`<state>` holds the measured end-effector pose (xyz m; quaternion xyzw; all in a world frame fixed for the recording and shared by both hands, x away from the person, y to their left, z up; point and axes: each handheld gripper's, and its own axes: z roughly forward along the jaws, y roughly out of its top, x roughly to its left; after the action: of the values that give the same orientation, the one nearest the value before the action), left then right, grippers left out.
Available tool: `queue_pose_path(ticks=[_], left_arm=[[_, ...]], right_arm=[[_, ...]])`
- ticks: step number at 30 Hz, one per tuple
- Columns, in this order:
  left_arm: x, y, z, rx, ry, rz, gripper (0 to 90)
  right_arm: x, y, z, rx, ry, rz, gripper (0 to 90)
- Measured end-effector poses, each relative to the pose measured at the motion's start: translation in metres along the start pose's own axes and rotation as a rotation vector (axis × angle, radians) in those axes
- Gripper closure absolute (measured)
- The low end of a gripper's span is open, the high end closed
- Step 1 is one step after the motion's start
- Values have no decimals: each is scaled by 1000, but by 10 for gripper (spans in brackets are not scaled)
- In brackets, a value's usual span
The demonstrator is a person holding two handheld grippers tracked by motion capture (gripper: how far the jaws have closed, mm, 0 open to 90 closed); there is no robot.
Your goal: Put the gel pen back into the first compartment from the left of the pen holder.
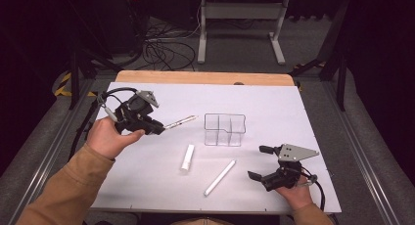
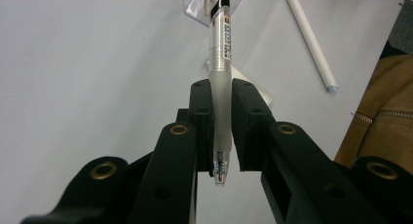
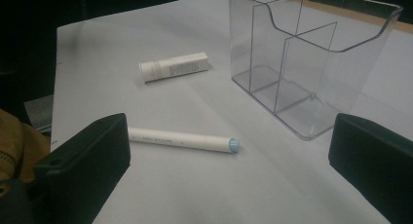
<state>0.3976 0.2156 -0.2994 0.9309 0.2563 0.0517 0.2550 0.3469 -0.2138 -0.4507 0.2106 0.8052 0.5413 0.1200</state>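
Pen (image 1: 179, 122) in left claw (image 1: 157, 127), tail toward clear organizer (image 1: 224, 130).

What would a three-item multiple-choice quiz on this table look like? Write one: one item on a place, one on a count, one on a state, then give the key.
1. Where does the clear organizer stand?
A. In the middle of the white mat
B. On the floor
C. In the person's right hand

2. How many white items lie loose on the white mat?
A. None
B. Two
C. Five

3. What is the state of the left hand-held gripper?
A. Open over the organizer
B. Shut on nothing
C. Shut on the clear pen

Key: 1 A, the high view shows it mid-mat. 2 B, a white marker and a short white tube lie there. 3 C, the left gripper view shows both jaws pressed on the pen's barrel.
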Motion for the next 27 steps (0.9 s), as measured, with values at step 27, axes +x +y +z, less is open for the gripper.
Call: queue_pose_path(ticks=[27], left_arm=[[-2, 36, 16, 16, -16, -21, 801]], right_arm=[[1, 0, -1, 7, 0, -10, 20]])
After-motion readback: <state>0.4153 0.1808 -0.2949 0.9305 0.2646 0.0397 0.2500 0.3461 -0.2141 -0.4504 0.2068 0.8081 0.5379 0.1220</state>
